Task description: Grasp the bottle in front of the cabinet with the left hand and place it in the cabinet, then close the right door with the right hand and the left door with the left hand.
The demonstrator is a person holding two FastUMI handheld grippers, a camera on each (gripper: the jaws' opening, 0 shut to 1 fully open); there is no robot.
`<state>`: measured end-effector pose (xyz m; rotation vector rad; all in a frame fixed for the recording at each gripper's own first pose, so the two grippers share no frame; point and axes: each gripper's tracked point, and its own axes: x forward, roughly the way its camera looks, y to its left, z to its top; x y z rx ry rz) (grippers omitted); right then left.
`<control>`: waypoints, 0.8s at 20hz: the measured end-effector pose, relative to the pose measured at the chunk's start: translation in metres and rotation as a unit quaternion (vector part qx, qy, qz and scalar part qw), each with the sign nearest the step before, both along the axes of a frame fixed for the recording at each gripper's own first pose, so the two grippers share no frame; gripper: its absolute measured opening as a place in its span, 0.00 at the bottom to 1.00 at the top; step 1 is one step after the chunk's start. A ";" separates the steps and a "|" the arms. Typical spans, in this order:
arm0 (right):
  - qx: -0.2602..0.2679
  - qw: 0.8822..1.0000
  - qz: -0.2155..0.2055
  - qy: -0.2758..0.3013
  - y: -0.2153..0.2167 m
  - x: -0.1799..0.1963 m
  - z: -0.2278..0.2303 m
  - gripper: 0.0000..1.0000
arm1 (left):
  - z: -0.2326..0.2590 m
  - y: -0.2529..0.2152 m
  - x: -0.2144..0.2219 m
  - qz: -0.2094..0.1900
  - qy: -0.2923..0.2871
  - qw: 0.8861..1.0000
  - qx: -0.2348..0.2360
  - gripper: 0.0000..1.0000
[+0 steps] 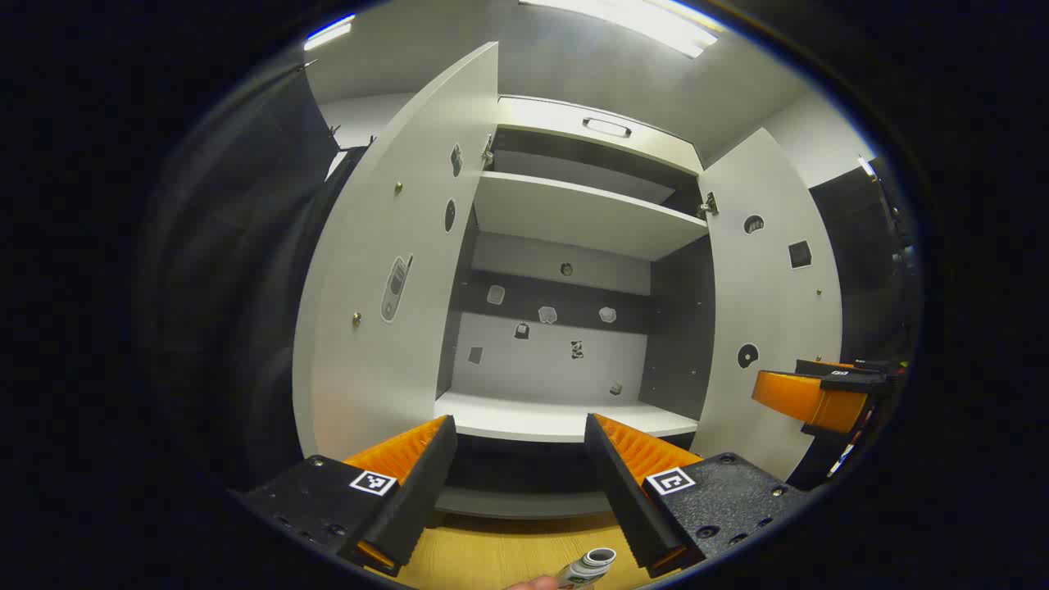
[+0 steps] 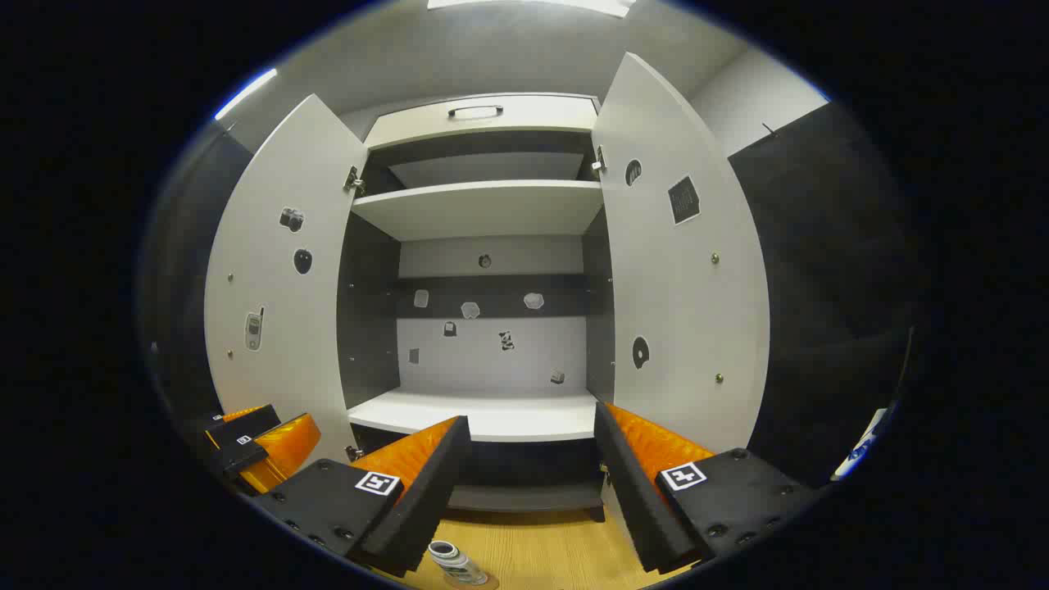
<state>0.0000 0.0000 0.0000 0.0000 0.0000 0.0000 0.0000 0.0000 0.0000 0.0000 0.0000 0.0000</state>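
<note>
Hovering left gripper [image 1: 519, 483] fingers spread, empty, above small silver-capped bottle [image 1: 588, 567]; facing white two-door cabinet [image 1: 565, 418], doors swung wide for loading. Right gripper [image 2: 531, 487] likewise gaping, waiting.

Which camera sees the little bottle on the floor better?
The right gripper view: the bottle stands on the wooden floor, cap and shoulders visible. The left gripper view catches just its top at the bottom edge.
</note>
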 end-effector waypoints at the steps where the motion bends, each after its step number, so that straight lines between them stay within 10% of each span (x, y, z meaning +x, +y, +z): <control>1: 0.008 1.000 0.003 0.004 0.002 -0.001 -0.003 0.99 | -0.001 -0.002 0.001 -0.004 0.004 1.000 0.001 0.95; 16: 0.016 1.000 -0.009 -0.007 -0.013 0.001 0.003 0.99 | -0.003 -0.011 0.008 -0.011 -0.001 1.000 0.002 0.96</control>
